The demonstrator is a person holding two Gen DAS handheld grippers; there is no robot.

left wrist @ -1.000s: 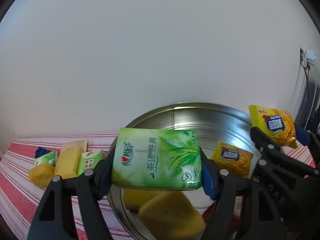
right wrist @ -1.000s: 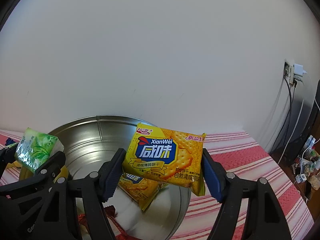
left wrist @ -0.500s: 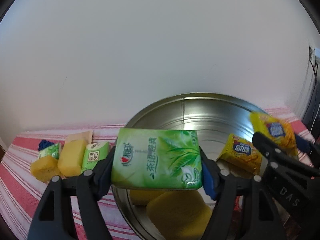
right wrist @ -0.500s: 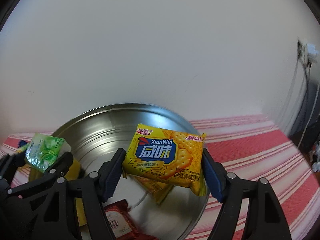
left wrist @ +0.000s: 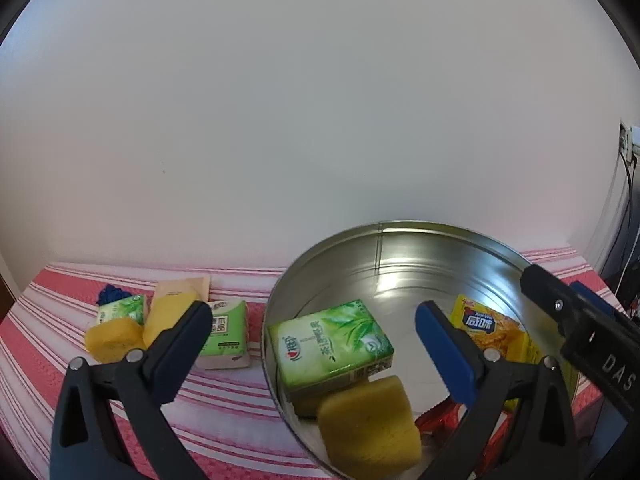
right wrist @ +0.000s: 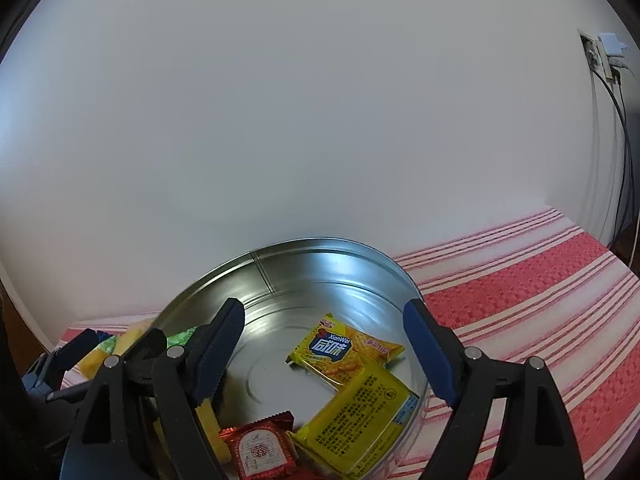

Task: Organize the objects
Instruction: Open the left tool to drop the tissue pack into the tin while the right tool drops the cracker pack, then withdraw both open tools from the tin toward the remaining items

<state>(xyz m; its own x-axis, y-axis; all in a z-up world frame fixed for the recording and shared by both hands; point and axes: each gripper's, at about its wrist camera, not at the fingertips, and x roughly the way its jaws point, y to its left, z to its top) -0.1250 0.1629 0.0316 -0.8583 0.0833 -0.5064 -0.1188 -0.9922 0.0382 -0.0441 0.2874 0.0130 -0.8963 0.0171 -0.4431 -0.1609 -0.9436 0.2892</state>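
Observation:
A round metal basin (left wrist: 380,240) (right wrist: 320,248) stands on the striped cloth. In it lie a green tissue pack (left wrist: 330,342), a yellow sponge (left wrist: 368,424), two yellow cracker packs (right wrist: 344,350) (right wrist: 360,420) and a red packet (right wrist: 260,448). My left gripper (left wrist: 312,344) is open and empty over the basin's left rim. My right gripper (right wrist: 324,354) is open and empty above the cracker packs.
Left of the basin on the red-striped cloth (left wrist: 224,412) lie yellow sponges (left wrist: 112,338), green tissue packs (left wrist: 226,332), a beige pack (left wrist: 182,288) and a blue item (left wrist: 112,292). A white wall stands behind. Cables and a socket (right wrist: 604,56) are at the far right.
Both grippers have opened. The green tissue pack dropped from the left gripper into the basin. The cracker pack dropped from the right gripper into the basin.

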